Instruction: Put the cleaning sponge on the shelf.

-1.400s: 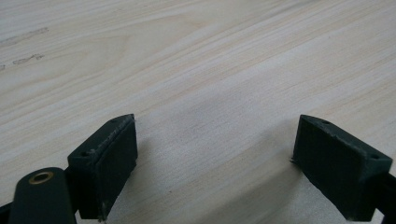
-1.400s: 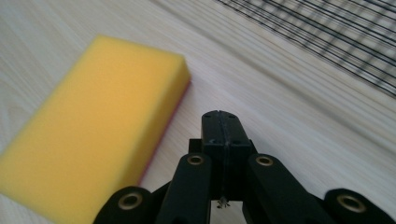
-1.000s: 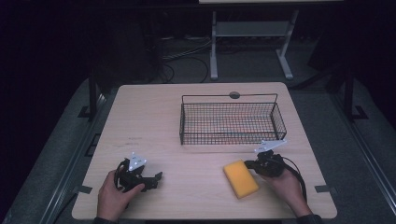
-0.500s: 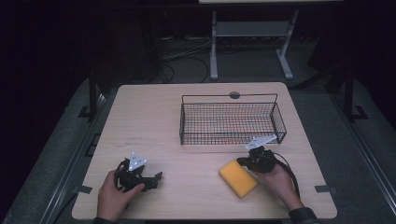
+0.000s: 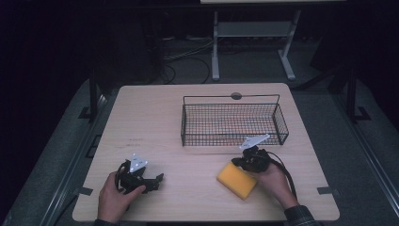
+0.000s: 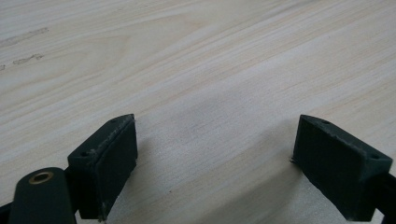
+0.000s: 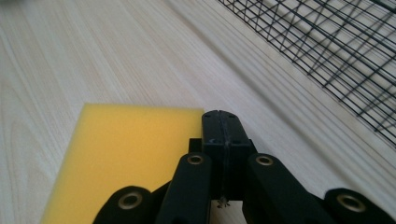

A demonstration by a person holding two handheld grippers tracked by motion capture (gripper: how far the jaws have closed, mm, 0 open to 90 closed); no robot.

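Note:
A yellow sponge lies flat on the wooden table, near its front right. My right gripper hovers over the sponge's far right corner, its jaws pressed together with nothing between them; its tip sits just above the sponge. My left gripper rests at the front left, held by a hand, jaws wide apart over bare wood. Its two pads frame only the tabletop.
A black wire basket stands at the back right of the table, just beyond my right gripper; its mesh is close at the upper right. A round grommet sits at the far edge.
My right gripper has slid leftward along the basket's front, from beside the sponge to over its far corner. The left gripper and sponge have stayed put.

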